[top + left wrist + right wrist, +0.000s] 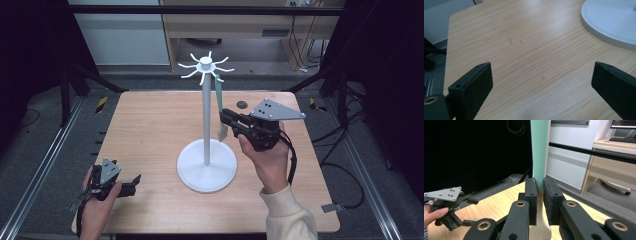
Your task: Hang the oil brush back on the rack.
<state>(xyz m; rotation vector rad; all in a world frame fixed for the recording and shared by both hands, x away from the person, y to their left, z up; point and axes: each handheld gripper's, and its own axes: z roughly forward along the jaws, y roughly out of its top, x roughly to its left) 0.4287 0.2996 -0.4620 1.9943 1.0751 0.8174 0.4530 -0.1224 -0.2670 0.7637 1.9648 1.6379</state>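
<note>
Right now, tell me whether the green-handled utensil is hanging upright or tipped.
Upright. The green-handled utensil runs straight up from the shut right gripper; in the high view it hangs near-vertical beside the white stand. Hook contact: cannot tell.

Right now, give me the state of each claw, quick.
Left claw: open, holding nothing, low over the table.
Right claw: closed on the green-handled utensil hanging from the white stand.

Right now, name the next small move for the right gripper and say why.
Probably lift the utensil slightly to free it. The right gripper is shut on its handle while its top hangs from a hook of the white stand. It could equally have just been hung.
</note>
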